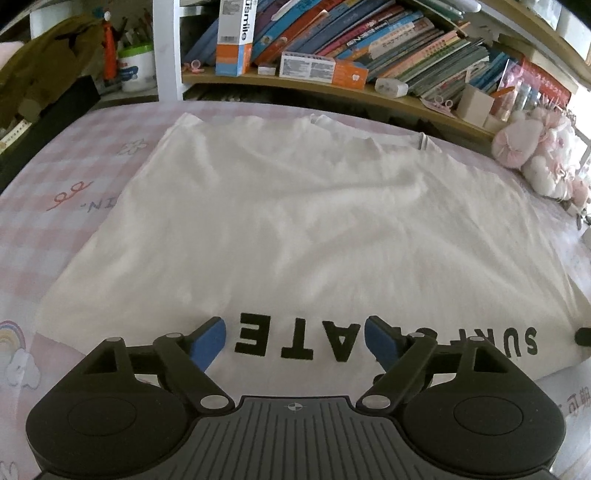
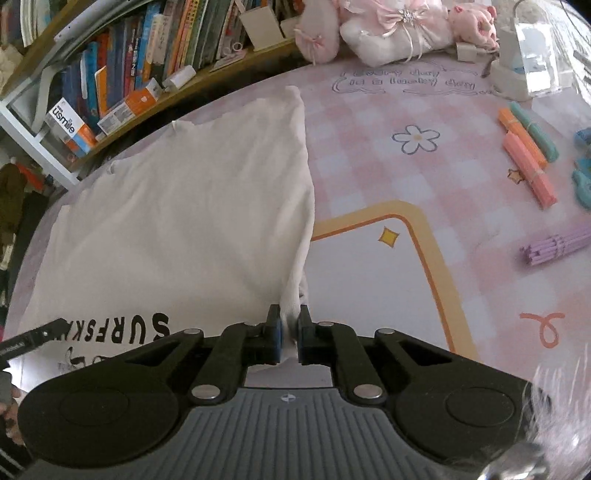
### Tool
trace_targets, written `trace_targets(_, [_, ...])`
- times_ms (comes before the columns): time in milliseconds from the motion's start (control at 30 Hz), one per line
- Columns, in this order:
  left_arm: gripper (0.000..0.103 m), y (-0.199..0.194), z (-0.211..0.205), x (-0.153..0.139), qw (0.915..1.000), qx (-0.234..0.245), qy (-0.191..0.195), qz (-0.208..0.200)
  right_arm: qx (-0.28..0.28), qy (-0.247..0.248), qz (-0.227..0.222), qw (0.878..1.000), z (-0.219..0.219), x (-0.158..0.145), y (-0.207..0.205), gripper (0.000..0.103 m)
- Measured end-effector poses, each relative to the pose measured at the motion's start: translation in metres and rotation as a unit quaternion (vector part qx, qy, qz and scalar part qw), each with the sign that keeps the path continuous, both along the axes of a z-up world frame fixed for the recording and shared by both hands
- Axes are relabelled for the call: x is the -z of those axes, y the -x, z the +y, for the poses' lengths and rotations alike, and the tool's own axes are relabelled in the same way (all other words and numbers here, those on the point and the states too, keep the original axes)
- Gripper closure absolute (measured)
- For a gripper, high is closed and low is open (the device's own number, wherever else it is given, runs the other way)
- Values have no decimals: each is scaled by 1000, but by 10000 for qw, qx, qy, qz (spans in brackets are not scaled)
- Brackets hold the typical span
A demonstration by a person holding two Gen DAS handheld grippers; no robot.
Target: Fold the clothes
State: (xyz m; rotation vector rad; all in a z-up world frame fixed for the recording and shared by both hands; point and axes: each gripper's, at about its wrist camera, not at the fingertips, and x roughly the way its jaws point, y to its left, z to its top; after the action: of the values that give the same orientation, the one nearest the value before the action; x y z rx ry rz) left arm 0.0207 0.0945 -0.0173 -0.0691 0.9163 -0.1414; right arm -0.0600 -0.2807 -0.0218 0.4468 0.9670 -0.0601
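A white T-shirt [image 1: 288,221] with black lettering lies spread on a pink checked mat [image 1: 74,177]. My left gripper [image 1: 294,341] is open just above the shirt's near edge, over the lettering, holding nothing. In the right wrist view the shirt [image 2: 177,229] fills the left half. My right gripper [image 2: 289,325] is shut on the shirt's near right corner, with a bunch of white cloth pinched between the blue pads. The left gripper's tip [image 2: 44,332] shows at the far left of that view.
A low shelf of books and boxes [image 1: 351,48] runs along the far edge. Pink plush toys [image 2: 388,33] sit at the far right. Coloured pens [image 2: 524,158], a purple stick bundle [image 2: 557,243] and a clear box [image 2: 532,62] lie on the mat to the right.
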Motion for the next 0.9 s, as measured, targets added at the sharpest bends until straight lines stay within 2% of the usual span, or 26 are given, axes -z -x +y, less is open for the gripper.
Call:
trace_targets(167, [19, 7, 15, -6, 9993, -231, 287, 44, -46, 230, -16, 9997, 3, -1, 0, 95])
trace_targets(233, [19, 9, 21, -9, 9991, -296, 308, 26, -40, 282, -2, 9996, 4, -1, -1, 92])
trace_targets(267, [19, 11, 25, -10, 9990, -326, 308, 17, -37, 333, 12, 9994, 5, -2, -1, 89])
trace_targets(333, [19, 12, 32, -12, 9987, -422, 287, 28, -5, 447, 38, 9990, 6, -4, 0, 77])
trace_targets(467, [19, 14, 48, -12, 9974, -643, 308, 53, 100, 823, -138, 9965, 14, -15, 3, 72])
trace_targets(533, [19, 16, 55, -12, 9966, -760, 319, 79, 91, 1143, -321, 9929, 21, -23, 3, 60])
trace_targets(633, [19, 20, 66, -12, 9949, -941, 351, 99, -42, 1581, -718, 9848, 37, -35, 2, 46])
trace_targets(733, [19, 21, 74, -11, 9934, -1091, 310, 157, -423, 1889, -978, 9762, 56, -37, -1, 39])
trace_targets(900, [19, 24, 85, -10, 9912, -1274, 295, 210, -1046, 2154, -1043, 9653, 84, -25, -8, 37])
